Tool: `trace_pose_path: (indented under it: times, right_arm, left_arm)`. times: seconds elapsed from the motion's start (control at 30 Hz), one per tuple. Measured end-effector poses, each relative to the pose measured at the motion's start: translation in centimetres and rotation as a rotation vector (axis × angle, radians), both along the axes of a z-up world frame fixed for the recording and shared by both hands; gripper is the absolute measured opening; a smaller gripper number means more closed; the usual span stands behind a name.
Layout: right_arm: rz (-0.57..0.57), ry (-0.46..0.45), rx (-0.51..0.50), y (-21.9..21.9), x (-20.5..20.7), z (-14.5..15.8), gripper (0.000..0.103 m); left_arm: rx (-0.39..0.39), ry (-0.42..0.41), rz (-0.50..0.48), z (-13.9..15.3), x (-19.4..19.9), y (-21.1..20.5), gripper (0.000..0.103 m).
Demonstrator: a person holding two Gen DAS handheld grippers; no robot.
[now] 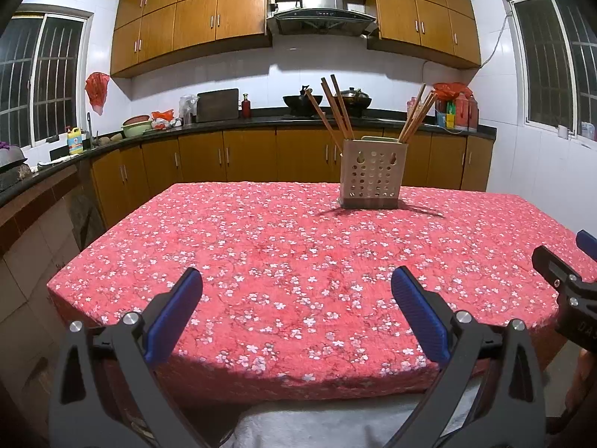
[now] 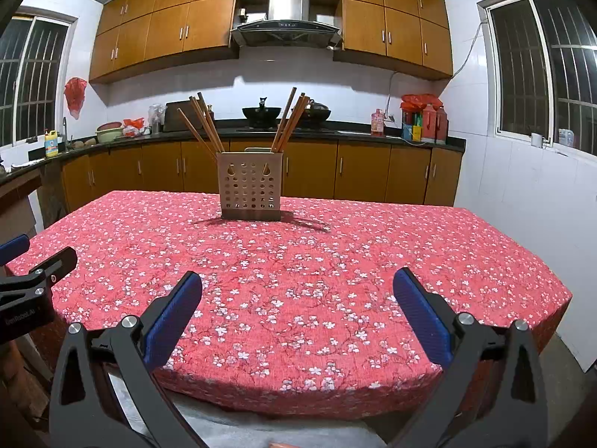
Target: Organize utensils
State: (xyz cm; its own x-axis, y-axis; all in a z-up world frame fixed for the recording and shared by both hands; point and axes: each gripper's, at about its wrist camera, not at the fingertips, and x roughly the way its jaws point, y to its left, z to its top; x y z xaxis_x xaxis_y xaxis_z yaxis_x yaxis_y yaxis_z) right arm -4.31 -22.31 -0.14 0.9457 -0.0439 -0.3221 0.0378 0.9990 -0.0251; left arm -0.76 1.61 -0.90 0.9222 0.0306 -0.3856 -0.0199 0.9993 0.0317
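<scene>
A beige perforated utensil holder [image 1: 371, 173] [image 2: 250, 186] stands at the far side of the table with the red floral cloth [image 1: 283, 261] [image 2: 298, 261]. Several wooden chopsticks [image 1: 337, 110] [image 2: 204, 121] stand in it in two bunches, one leaning left, one leaning right [image 1: 416, 117] [image 2: 291, 121]. My left gripper [image 1: 296, 280] is open and empty over the near table edge. My right gripper [image 2: 297, 282] is open and empty, also at the near edge. Each gripper shows at the other view's side: the right one [image 1: 559, 272], the left one [image 2: 33, 261].
Kitchen counters with brown cabinets [image 1: 246, 153] run behind and to the left of the table. A wok [image 2: 261, 112] and pots sit on the stove. Windows are on both side walls. A white cloth [image 1: 317, 425] lies below the near table edge.
</scene>
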Motion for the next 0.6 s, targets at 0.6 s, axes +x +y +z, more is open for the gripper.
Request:
trace_pose_path:
  times: [0.6]
  right_arm:
    - [0.0, 0.006, 0.003, -0.09, -0.13, -0.23, 0.101]
  left_arm:
    - [0.002, 0.0, -0.004, 0.02, 0.07, -0.17, 0.099]
